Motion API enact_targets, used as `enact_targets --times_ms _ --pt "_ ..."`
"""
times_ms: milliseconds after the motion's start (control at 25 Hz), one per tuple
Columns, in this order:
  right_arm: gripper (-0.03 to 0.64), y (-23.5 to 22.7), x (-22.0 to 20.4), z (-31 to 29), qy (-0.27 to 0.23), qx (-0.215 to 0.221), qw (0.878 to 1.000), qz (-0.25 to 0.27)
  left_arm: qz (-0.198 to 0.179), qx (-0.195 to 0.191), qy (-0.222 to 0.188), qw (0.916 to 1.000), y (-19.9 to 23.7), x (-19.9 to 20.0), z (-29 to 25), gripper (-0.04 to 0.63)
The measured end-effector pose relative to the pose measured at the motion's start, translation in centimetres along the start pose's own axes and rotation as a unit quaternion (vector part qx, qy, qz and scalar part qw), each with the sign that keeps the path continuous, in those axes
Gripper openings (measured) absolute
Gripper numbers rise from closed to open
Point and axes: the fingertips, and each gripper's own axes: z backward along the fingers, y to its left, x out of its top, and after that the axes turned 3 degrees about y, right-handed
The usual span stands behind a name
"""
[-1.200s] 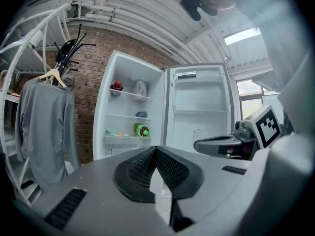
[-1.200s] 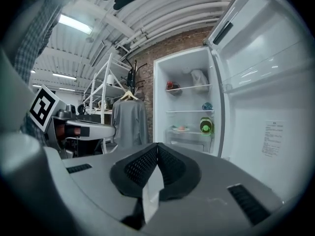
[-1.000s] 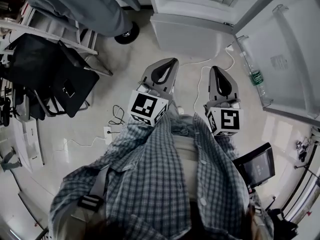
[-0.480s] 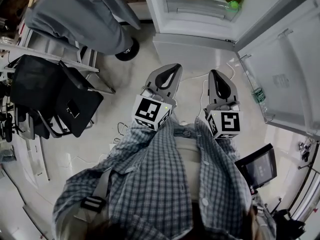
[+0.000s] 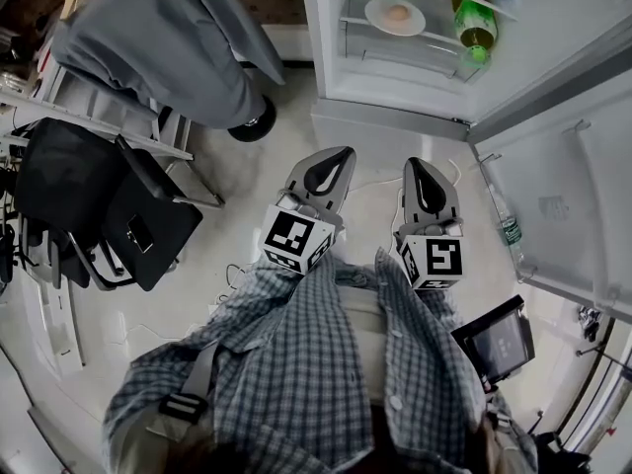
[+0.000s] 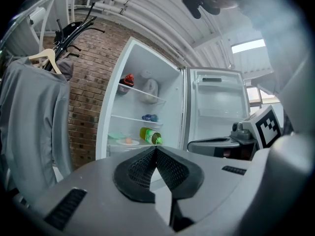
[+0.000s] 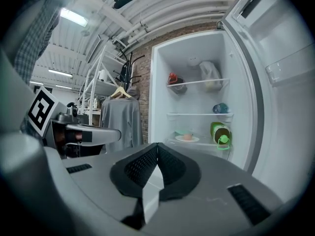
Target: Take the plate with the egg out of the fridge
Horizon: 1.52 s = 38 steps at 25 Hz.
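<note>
The fridge [image 5: 395, 87] stands open ahead of me. A white plate [image 5: 395, 16] with a pale egg [image 5: 397, 12] sits on its lower shelf; the same plate [image 7: 187, 138] shows in the right gripper view and small in the left gripper view, plate [image 6: 128, 142]. A green bottle [image 5: 475, 23] lies on its side right of the plate. My left gripper [image 5: 333, 158] and right gripper [image 5: 427, 174] hang side by side in front of my body, well short of the fridge. Both are shut with nothing between the jaws.
The fridge door [image 5: 573, 166] swings open to the right, a bottle [image 5: 510, 233] in its rack. A grey garment [image 5: 168, 28] hangs at the left over a black chair [image 5: 109, 196]. Cables [image 5: 395, 181] trail across the floor. Upper shelves hold a red item [image 7: 172, 78] and a bag [image 7: 210, 77].
The view has tilted up over the last second, bringing the fridge shelf with the plate, egg and green bottle into sight. Both grippers stay shut and close to my body.
</note>
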Motion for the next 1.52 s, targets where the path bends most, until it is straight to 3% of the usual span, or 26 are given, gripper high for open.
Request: enact_targets --times_ms 160,600,1080,1360,1520 --pt "0.006 0.5 1.2 -1.5 -0.016 -0.004 1.000 -0.010 0.002 -0.007 0.004 1.0000 1.4 -0.1 -0.5 0.008" --pt "0.006 0.2 -0.2 -3.6 0.017 -0.008 1.000 -0.003 0.010 -0.025 0.014 0.9995 2.9 -0.5 -2.6 0.008" --pt "0.006 -2.6 1.7 -8.5 -0.002 0.013 1.000 0.010 0.022 0.006 0.000 0.9997 5.9 0.6 -6.5 0.008" --pt "0.006 -5.7 3.5 -12.3 0.006 0.028 0.998 0.047 0.032 0.021 -0.004 0.9993 7.7 1.9 -10.3 0.008" --pt "0.006 -7.9 4.2 -14.3 0.000 0.020 0.993 0.116 0.034 0.029 -0.005 0.9990 8.1 2.1 -12.3 0.008"
